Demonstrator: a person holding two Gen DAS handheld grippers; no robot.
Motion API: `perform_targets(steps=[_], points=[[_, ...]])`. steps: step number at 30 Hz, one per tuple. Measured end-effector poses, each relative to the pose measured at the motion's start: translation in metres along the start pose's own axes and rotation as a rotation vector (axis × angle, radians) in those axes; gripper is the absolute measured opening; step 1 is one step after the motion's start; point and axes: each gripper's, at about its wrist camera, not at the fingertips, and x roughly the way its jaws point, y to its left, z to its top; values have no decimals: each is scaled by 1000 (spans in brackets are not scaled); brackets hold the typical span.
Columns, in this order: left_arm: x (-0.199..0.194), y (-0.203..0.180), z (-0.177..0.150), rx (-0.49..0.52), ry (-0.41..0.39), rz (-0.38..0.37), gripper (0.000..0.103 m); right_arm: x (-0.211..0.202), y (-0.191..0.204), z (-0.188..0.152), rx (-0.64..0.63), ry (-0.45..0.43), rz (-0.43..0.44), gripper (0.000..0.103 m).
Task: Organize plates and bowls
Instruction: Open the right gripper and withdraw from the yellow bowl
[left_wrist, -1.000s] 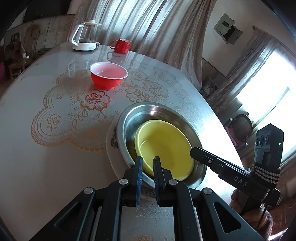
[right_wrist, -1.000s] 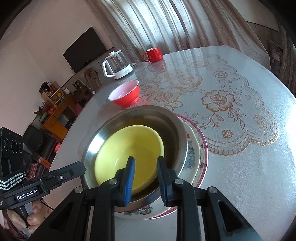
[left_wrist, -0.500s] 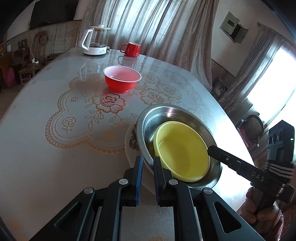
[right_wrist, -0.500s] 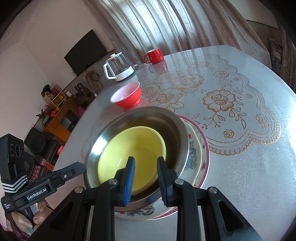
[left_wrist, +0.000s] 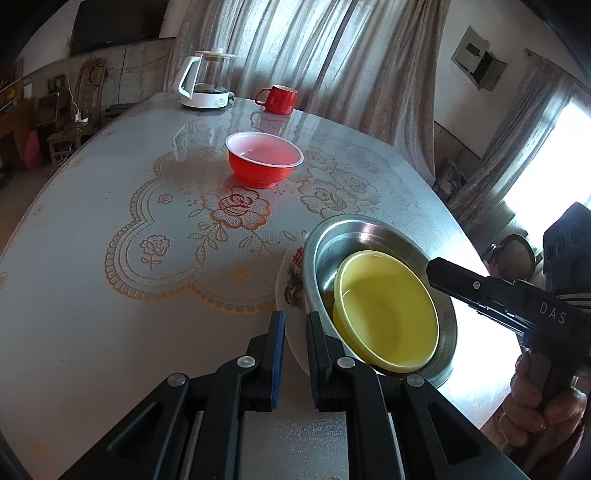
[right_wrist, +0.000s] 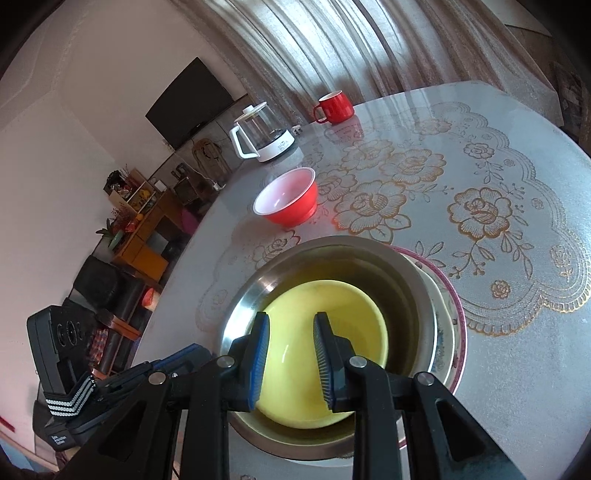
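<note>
The left wrist view looks forward and down along its fingers (left_wrist: 277, 354) from the near left edge of the tabletop (left_wrist: 92, 314), close to the stacked dishes at its right. The right wrist view looks down from the near right, directly over the yellow bowl (right_wrist: 295, 402), closer still. Both views share the steel bowl (left_wrist: 325, 251), the red bowl (left_wrist: 264, 164), the red mug (right_wrist: 334, 107), the kettle (right_wrist: 264, 138) and the far curtains (left_wrist: 314, 55).

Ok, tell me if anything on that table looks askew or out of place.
The yellow bowl sits off-centre in the steel bowl, leaning toward one wall. The red bowl stands alone, unstacked. Nothing spilled or broken.
</note>
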Motion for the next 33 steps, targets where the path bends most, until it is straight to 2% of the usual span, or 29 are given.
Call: perform_targets(steps=[6,10,15,18,27,33], points=[[7,10,4,-21,6,21,12,9,11,15,-3,24,12,24],[14,18,8,-36,14,48,16,17,14,27,16,47,50,24],[23,30,15,-56,22,69,22,38,3,41,113,98,92,24],[30,40,21,-77,33,80,22,50,-8,48,176,116,108,24],[44,71,44,-142,40,122,27,73,-13,71,217,129,111,25],[55,85,68,-182,46,122,28,92,-21,98,255,134,97,26]])
